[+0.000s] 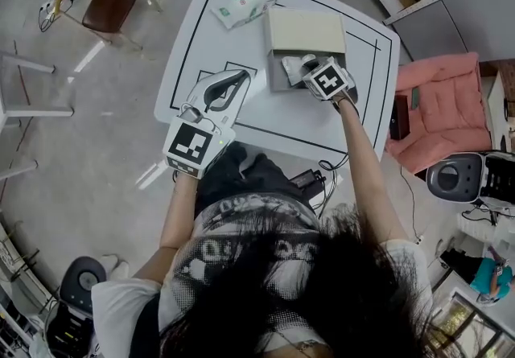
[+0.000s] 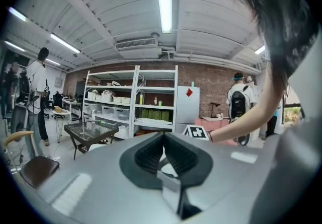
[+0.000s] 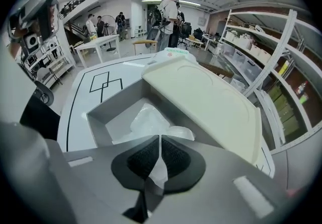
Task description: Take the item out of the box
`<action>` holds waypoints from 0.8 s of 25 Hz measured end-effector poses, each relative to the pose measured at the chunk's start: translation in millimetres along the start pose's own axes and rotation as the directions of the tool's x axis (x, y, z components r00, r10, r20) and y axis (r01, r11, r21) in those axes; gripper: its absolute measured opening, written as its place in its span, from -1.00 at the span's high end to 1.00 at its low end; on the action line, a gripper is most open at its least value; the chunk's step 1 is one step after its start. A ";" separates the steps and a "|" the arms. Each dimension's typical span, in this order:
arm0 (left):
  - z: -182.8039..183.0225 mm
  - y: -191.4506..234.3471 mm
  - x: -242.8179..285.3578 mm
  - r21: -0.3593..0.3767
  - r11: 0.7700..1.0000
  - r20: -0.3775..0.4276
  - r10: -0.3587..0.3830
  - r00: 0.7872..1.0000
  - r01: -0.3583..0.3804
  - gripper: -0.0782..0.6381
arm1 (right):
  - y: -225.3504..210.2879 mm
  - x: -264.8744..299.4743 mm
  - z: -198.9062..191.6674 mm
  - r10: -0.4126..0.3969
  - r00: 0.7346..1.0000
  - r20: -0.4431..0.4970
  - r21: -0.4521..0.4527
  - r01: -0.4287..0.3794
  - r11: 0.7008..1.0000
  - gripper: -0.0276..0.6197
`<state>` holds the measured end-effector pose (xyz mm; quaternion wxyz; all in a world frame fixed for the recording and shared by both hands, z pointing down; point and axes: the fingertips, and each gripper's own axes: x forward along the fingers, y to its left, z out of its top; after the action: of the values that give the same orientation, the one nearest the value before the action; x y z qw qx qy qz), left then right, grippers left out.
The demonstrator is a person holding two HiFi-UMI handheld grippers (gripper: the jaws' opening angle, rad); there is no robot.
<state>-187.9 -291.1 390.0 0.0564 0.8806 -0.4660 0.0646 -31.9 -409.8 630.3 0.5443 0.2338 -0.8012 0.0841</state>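
A grey box (image 1: pixel 276 80) stands on the white table (image 1: pixel 298 121), its cream lid (image 1: pixel 306 30) slid over the far part. Inside the open near end lies a crumpled white plastic bag (image 3: pixel 149 121). My right gripper (image 3: pixel 160 141) hangs over that open end, shut on a fold of the bag, which runs up between the pads. In the head view the right gripper (image 1: pixel 307 70) is at the box's near edge. My left gripper (image 1: pixel 239 77) rests at the table's front left, well apart from the box. The left gripper (image 2: pixel 163 138) is shut with nothing in it.
A pack of wipes (image 1: pixel 241 2) lies on the table's far side beside the box. A brown chair (image 1: pixel 114 1) stands off the far left corner. A pink cushioned seat (image 1: pixel 442 107) is to the right. Shelving (image 3: pixel 282 57) runs along the right, and people (image 3: pixel 168 11) stand beyond the table.
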 end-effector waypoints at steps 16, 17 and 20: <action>4.7 -43.3 -3.0 0.035 0.999 -0.012 -0.024 1.000 0.025 0.78 | 2.4 -108.4 12.3 -0.210 0.923 0.322 0.162 0.165 0.973 0.86; 5.9 -47.5 -2.1 0.039 0.999 -0.012 -0.026 1.000 0.027 0.78 | 3.7 -118.2 11.4 -0.228 0.911 0.344 0.176 0.176 0.969 0.86; 8.9 -62.4 2.2 0.051 0.998 -0.013 -0.036 0.999 0.037 0.78 | 12.1 -147.1 6.1 -0.259 0.880 0.398 0.209 0.188 0.960 0.86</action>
<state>-134.5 -259.5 379.2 0.0380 0.8897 -0.4477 0.0808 1.2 -359.9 495.3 0.3434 0.3815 -0.8576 0.0336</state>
